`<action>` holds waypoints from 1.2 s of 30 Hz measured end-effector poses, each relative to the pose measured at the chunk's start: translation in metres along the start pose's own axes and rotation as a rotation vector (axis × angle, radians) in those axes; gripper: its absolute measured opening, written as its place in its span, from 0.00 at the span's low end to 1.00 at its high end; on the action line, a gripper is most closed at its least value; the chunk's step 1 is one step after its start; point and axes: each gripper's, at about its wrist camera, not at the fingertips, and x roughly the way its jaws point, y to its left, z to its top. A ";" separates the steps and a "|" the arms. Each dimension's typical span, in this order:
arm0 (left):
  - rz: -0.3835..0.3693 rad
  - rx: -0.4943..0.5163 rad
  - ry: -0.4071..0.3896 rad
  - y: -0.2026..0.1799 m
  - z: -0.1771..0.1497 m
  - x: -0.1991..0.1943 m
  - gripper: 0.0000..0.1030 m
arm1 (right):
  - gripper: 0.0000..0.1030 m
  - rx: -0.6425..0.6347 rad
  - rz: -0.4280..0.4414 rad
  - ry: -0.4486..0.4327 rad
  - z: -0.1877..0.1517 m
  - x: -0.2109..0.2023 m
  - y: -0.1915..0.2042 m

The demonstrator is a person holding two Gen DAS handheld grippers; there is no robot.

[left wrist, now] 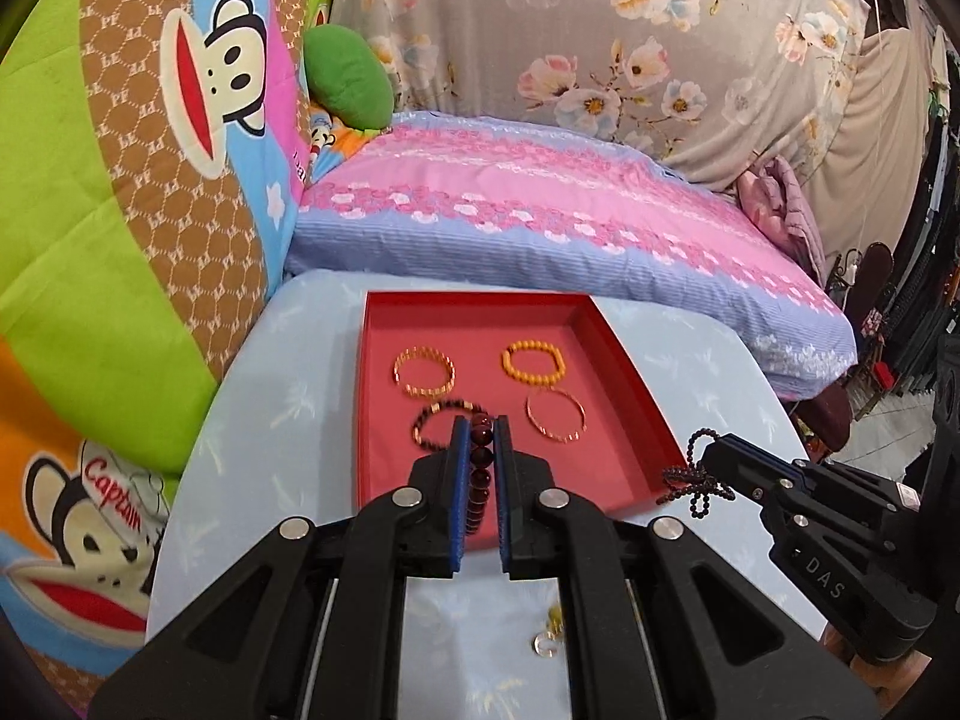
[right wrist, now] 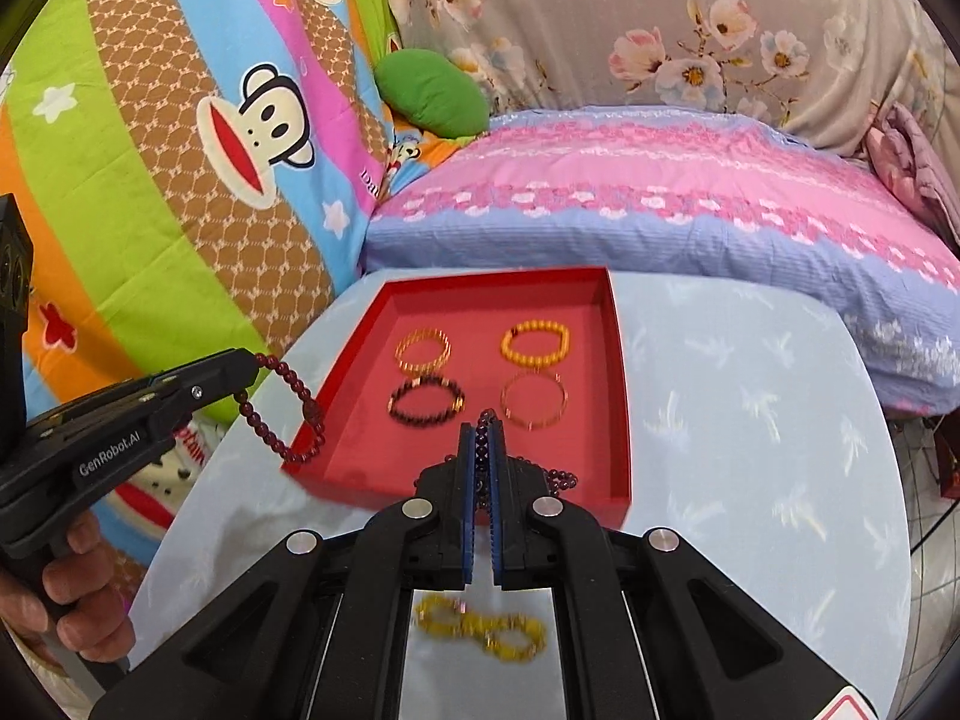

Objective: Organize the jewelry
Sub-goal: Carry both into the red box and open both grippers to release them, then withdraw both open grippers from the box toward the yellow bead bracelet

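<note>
Left wrist view: the left hand-held gripper [left wrist: 480,429] at lower centre is closed on a dark red bead bracelet [left wrist: 480,468], held over the near edge of the red tray [left wrist: 630,372]. Four bracelets lie in the tray.

Right wrist view: the right hand-held gripper [right wrist: 482,432] at centre pinches a purple bead string [right wrist: 555,477] above the tray's near rim. Yellow bracelets [right wrist: 480,630] wait on the table [right wrist: 750,450] below. Beads look light, limp and slippery; pinching across the strand seems best.
</note>
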 end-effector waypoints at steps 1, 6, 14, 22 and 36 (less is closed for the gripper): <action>0.002 0.000 0.000 0.001 0.003 0.005 0.07 | 0.04 0.000 -0.002 -0.001 0.004 0.005 0.000; 0.009 -0.025 0.041 0.008 0.009 0.040 0.07 | 0.04 0.025 0.008 0.028 0.021 0.041 -0.003; 0.035 -0.048 0.119 0.014 -0.008 0.081 0.07 | 0.04 0.039 -0.010 0.108 0.009 0.083 -0.005; 0.080 -0.065 0.137 0.018 -0.018 0.090 0.20 | 0.20 0.024 -0.053 0.092 0.001 0.080 -0.004; 0.100 -0.048 0.114 0.008 -0.042 0.052 0.47 | 0.43 0.097 -0.070 0.052 -0.023 0.028 -0.025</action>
